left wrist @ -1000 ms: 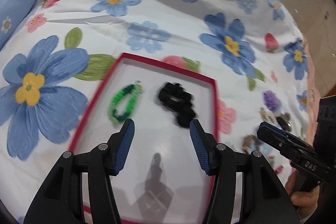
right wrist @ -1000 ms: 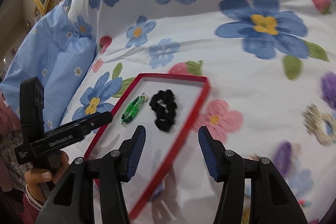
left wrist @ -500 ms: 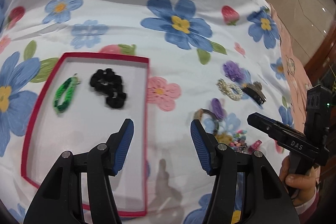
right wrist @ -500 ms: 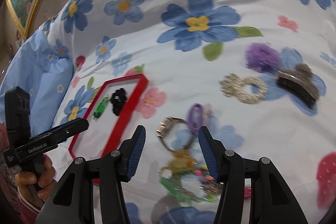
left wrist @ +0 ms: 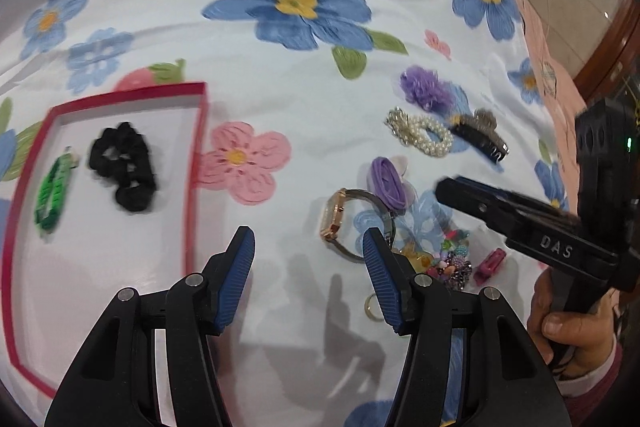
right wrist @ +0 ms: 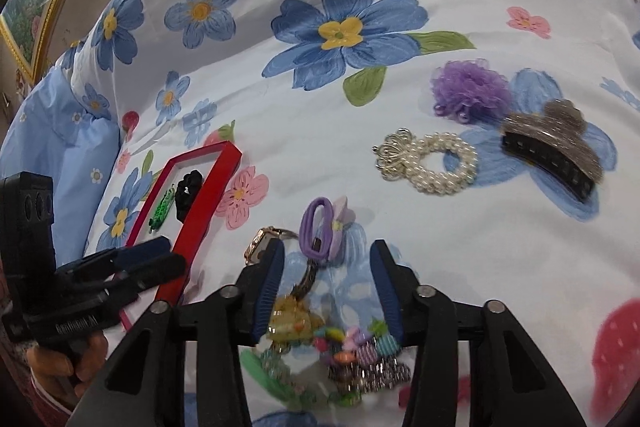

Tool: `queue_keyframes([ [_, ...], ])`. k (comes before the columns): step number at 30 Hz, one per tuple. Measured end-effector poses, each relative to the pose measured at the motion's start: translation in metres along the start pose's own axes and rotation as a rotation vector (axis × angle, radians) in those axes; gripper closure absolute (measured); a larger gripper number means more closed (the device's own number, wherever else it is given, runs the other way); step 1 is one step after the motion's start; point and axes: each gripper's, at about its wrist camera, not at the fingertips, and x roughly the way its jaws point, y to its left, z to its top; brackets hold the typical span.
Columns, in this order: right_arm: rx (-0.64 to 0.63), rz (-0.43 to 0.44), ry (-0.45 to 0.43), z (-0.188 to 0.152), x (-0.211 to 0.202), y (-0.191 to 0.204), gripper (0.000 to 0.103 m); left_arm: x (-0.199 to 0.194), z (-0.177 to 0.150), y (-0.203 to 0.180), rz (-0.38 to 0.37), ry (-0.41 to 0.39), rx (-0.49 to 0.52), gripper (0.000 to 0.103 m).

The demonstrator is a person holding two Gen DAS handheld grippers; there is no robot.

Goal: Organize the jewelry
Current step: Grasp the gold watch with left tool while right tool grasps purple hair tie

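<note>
A flowered bedsheet carries everything. Near its left edge lies a red tray holding a black scrunchie and a green bracelet. Toward the right edge lie a hair claw, a pearl bracelet and a purple pom-pom. The right gripper, jaws just narrowed yet gripping nothing, hangs over a watch, a purple hair tie and a bead heap. The left gripper stands spread and empty, right of the tray.

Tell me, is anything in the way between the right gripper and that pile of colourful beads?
Nothing visible. The right gripper, jaws just closing and empty, hangs over the beads. The watch and purple band lie just beyond.
</note>
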Motion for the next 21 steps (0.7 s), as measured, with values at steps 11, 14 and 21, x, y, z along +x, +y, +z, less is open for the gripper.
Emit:
queue_keyframes([
  [11, -0.003, 0.012, 0.083, 0.014, 0.052, -0.009, 0.084, 0.050, 0.006, -0.009, -0.016, 0.088, 0.029, 0.068],
  [14, 0.019, 0.034, 0.082, 0.012, 0.054, -0.016, 0.090, 0.057, 0.007, -0.011, -0.021, 0.097, 0.038, 0.085],
  [21, 0.024, 0.040, 0.052, 0.012, 0.043, -0.018, 0.091, 0.056, 0.008, -0.011, -0.036, 0.077, 0.036, 0.095],
])
